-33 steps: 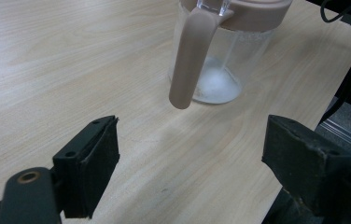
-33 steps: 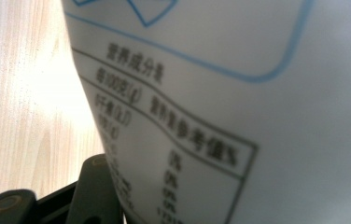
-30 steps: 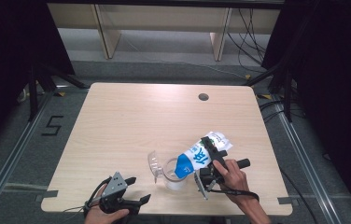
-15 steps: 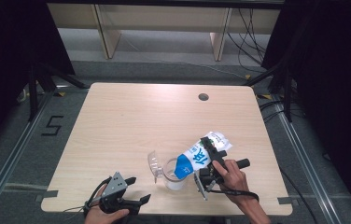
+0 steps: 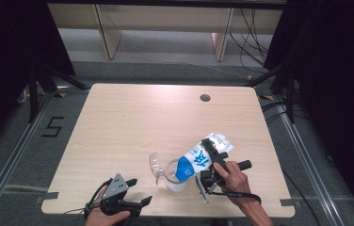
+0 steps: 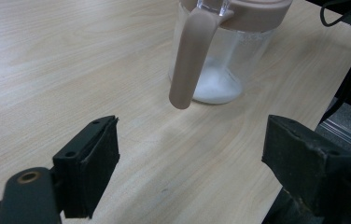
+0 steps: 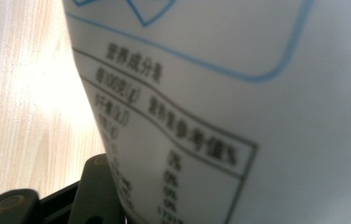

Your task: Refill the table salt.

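Tipping blue-and-white carton (image 5: 198, 159), clamped in right gripper (image 5: 211, 162), over clear jug (image 6: 220, 60); little white inside, more to pour. Left gripper (image 5: 135, 203) fingers (image 6: 88, 161) spread, empty.

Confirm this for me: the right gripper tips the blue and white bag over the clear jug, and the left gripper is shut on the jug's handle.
Not quite. The left gripper is not on the handle: the left gripper view shows its jaws wide apart with bare table between them, short of the jug. The rest stands: in the high view the right gripper tips the blue and white bag over the jug.
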`<act>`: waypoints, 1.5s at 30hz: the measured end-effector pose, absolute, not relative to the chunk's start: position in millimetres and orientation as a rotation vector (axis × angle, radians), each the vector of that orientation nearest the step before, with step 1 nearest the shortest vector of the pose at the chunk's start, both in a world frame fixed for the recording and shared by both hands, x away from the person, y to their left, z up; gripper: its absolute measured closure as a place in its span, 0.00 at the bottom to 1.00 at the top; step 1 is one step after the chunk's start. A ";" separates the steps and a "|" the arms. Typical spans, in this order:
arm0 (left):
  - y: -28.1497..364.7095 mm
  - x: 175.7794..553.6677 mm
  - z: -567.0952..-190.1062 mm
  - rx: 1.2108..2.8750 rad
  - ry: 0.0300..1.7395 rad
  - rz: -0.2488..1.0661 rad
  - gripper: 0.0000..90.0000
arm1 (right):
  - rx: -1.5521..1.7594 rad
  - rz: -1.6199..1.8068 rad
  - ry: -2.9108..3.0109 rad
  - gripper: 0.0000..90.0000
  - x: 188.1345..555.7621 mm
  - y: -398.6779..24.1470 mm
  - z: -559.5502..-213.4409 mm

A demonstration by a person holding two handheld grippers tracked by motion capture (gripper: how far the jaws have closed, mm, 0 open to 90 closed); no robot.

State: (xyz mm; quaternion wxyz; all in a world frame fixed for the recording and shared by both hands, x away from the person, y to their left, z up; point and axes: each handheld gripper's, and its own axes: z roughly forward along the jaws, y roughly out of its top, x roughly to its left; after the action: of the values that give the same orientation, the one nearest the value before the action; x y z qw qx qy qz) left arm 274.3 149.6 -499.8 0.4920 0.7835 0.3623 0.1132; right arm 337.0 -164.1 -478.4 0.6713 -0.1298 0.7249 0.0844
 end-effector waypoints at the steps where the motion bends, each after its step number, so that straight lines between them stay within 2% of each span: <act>1: 149.6 274.3 -499.8 1.901 0.879 0.275 0.20 | -0.293 0.190 1.633 0.56 337.0 -164.1 -478.4; 45: 150.4 275.6 -499.7 1.908 0.858 0.278 0.20 | -0.297 0.188 1.620 0.57 334.3 -162.1 -482.0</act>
State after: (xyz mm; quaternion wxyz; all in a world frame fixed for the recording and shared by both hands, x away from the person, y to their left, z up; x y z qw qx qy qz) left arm 275.6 150.4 -499.7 0.4931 0.7865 0.3536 0.1148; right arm 334.3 -162.1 -482.0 0.6759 -0.1322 0.7202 0.0835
